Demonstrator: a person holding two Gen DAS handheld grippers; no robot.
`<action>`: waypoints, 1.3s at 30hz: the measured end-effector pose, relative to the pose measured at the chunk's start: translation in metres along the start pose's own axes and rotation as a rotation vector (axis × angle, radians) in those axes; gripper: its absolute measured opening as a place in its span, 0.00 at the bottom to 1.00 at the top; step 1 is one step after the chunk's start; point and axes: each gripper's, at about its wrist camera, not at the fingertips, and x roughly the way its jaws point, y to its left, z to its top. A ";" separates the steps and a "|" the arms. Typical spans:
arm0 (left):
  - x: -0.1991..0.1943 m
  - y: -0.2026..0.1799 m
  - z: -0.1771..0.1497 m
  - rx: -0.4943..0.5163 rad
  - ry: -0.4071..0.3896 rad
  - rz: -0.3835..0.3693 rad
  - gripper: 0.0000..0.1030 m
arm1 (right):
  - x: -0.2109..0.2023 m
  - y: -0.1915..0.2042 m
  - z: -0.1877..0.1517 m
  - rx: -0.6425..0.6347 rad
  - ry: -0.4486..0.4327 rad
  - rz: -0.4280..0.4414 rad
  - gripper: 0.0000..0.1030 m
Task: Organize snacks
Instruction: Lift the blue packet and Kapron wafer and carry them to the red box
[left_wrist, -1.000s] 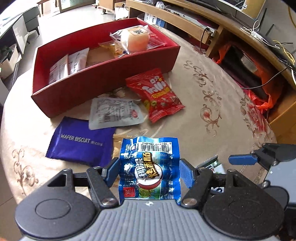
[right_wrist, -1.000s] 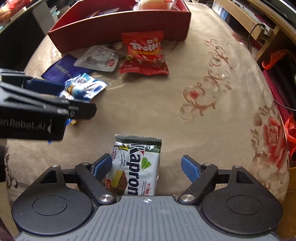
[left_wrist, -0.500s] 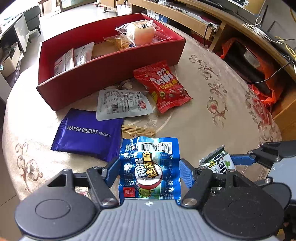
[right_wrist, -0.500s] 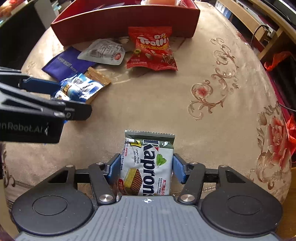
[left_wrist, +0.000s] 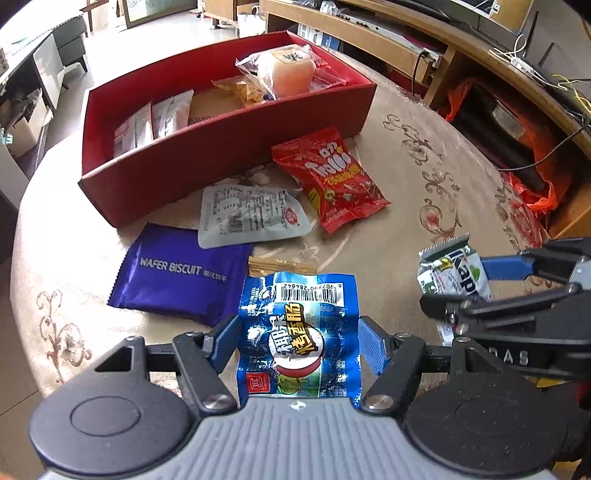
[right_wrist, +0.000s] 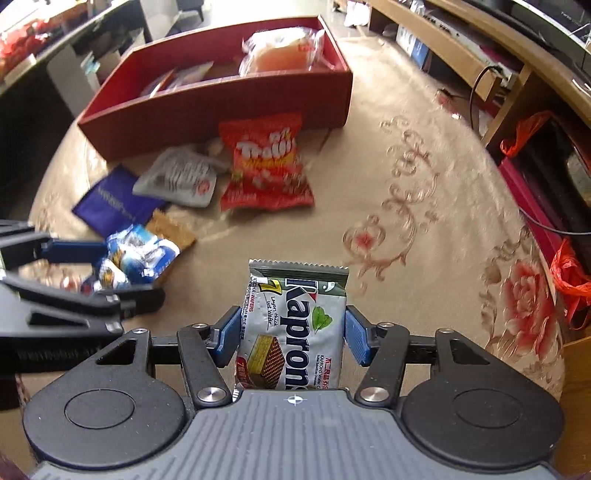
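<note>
My left gripper is shut on a blue sausage packet, held above the table. My right gripper is shut on a grey-green Kaprons wafer packet, lifted off the cloth; the same packet shows at the right of the left wrist view. The red box stands at the far side with several snacks inside. In front of it lie a red Trolli bag, a white pouch, a purple wafer biscuit pack and a small tan packet.
The round table wears a beige cloth with red flower patterns. Wooden shelving with cables and an orange plastic bag stand beyond the right edge. A dark cabinet is at the left.
The right gripper closed on the Kaprons packet and lifted it off the cloth. The left gripper kept its hold on the blue packet, and the red box now sits lower in both views.
</note>
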 end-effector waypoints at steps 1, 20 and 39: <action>-0.001 0.000 0.001 0.002 -0.004 0.003 0.63 | 0.000 0.000 0.003 0.004 -0.006 -0.001 0.63; -0.004 0.007 0.008 -0.010 -0.046 0.062 0.63 | 0.002 0.009 0.022 -0.024 -0.030 -0.026 0.63; -0.025 0.023 0.049 -0.061 -0.164 0.113 0.62 | -0.011 0.014 0.065 -0.032 -0.139 -0.036 0.63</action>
